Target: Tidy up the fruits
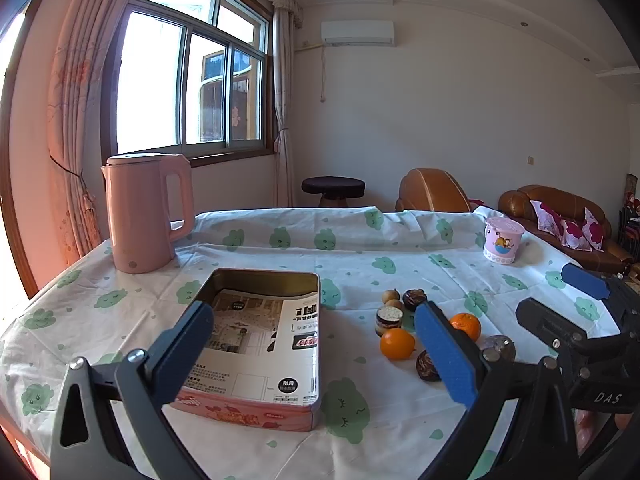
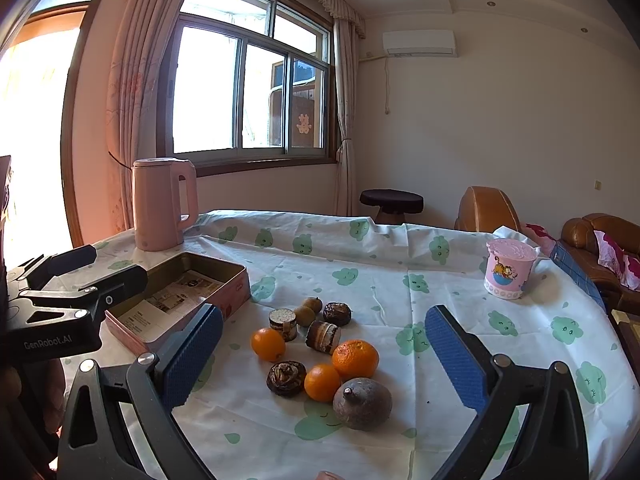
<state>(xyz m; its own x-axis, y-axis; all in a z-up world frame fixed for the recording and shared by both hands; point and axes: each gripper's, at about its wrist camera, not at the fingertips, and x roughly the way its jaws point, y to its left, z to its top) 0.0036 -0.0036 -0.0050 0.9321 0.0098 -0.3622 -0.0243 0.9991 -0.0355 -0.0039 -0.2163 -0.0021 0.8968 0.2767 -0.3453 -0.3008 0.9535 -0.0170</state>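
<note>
Status: the task appears not yet started. The tin [image 1: 276, 344] on the table [image 2: 400, 248] holds only a printed paper sheet; no fruit lies inside it. All fruit sits loose on the cloth, just to the right of the tin.

Left gripper [image 1: 316, 344]: jaws spread wide, holding nothing, hovering over the tin's near end. Right gripper [image 2: 324, 364]: jaws spread wide, holding nothing, framing the fruit cluster from the near side.

Fruit inventory, as seen from the right wrist view:
- 3 oranges [image 2: 355, 359], glossy and round, 2 of them touching.
- 1 dull purple-brown round fruit [image 2: 362, 403] with a short stem nub, nearest the camera and touching an orange.
- 2 small olive-brown fruits [image 2: 305, 315] at the far side of the cluster.
- 4 dark brown items [image 2: 286, 378] among them, 2 of them cylindrical; their kind cannot be determined.

Remaining work, by judgement: every fruit has yet to be moved, presumably into the tin.

A pink kettle [image 1: 146, 212] and a pink cup [image 2: 509, 274] stand well apart from the cluster.
</note>
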